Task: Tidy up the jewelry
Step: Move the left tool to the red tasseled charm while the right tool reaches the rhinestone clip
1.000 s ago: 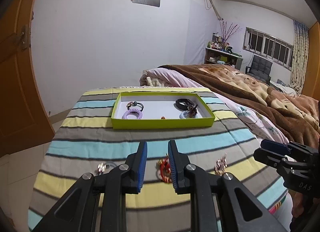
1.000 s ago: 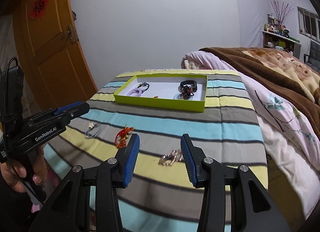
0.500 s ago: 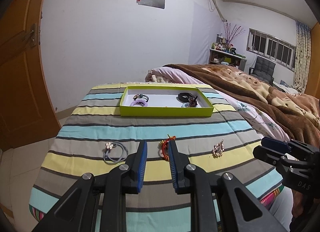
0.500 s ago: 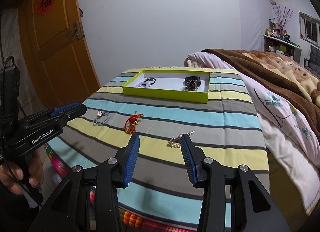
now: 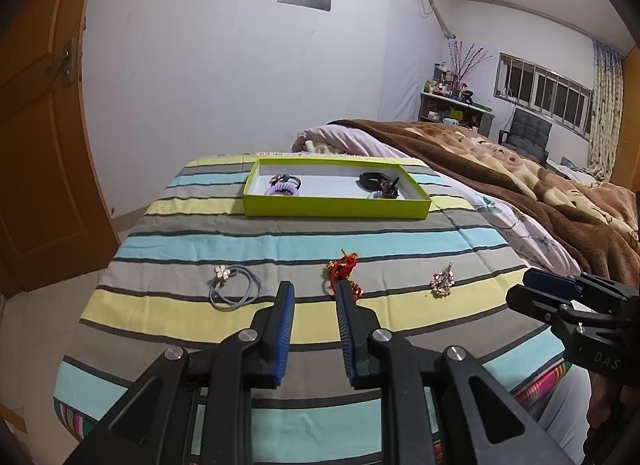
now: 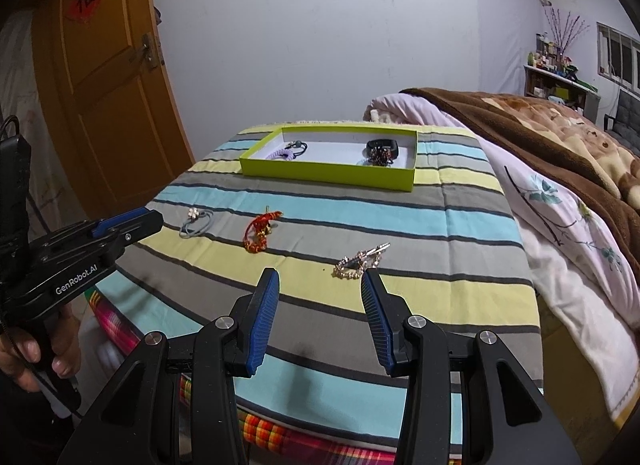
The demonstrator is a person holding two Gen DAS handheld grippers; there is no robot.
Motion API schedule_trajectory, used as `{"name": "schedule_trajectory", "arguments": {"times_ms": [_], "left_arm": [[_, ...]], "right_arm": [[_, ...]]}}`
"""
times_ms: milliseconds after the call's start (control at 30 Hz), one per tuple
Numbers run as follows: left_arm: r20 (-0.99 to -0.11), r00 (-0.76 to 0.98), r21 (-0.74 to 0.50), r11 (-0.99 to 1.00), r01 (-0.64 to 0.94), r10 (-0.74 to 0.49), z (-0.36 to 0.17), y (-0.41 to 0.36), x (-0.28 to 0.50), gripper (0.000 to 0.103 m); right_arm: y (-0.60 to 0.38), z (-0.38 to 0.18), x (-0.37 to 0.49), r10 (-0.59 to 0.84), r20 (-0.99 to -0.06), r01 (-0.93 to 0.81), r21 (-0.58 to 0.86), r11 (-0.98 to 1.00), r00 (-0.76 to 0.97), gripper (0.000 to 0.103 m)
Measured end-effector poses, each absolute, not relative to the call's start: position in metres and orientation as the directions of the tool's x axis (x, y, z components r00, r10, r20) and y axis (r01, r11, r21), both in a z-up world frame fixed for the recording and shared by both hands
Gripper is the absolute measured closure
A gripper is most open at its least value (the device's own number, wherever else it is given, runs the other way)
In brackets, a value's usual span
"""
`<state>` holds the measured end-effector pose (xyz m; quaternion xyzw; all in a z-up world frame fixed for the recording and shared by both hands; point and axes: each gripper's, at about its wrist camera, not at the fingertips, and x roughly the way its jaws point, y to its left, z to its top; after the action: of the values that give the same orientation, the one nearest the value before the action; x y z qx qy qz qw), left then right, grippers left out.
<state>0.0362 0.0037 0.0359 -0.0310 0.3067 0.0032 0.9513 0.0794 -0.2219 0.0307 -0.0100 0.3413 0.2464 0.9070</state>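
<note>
A lime-green tray point(image 5: 336, 209) point(image 6: 328, 174) sits at the far end of the striped table, holding a purple hair tie point(image 5: 282, 189), a black band point(image 5: 372, 179) and a beaded piece. On the cloth lie a grey hair tie with a flower point(image 5: 234, 285) point(image 6: 196, 221), a red knotted bracelet point(image 5: 342, 271) point(image 6: 259, 231) and a gold rhinestone clip point(image 5: 442, 284) point(image 6: 360, 261). My left gripper point(image 5: 315, 293) is open and empty, hovering just short of the red bracelet. My right gripper point(image 6: 320, 279) is open and empty, just short of the gold clip.
The table wears a striped cloth point(image 5: 280, 241) and its near edge drops off below my grippers. A bed with a brown blanket point(image 5: 500, 169) runs along the right. An orange door point(image 6: 108, 77) stands at the left.
Both grippers have pulled back and risen away from the tray; the loose pieces now lie farther ahead of the fingertips. Both stay open and empty.
</note>
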Motion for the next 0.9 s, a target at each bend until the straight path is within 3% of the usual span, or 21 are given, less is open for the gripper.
{"name": "schedule_trajectory", "arguments": {"times_ms": [367, 900], "left_arm": [[-0.592, 0.805, -0.106, 0.994, -0.014, -0.052, 0.024, 0.021, 0.049, 0.082], [-0.639, 0.769, -0.116, 0.986, -0.119, 0.018, -0.003, 0.066, 0.073, 0.082]], "right_arm": [[-0.221, 0.014, 0.096, 0.424, -0.662, -0.423, 0.174, 0.889, 0.618, 0.059], [-0.211, -0.012, 0.132, 0.4, -0.713, -0.369, 0.209, 0.905, 0.576, 0.059]]}}
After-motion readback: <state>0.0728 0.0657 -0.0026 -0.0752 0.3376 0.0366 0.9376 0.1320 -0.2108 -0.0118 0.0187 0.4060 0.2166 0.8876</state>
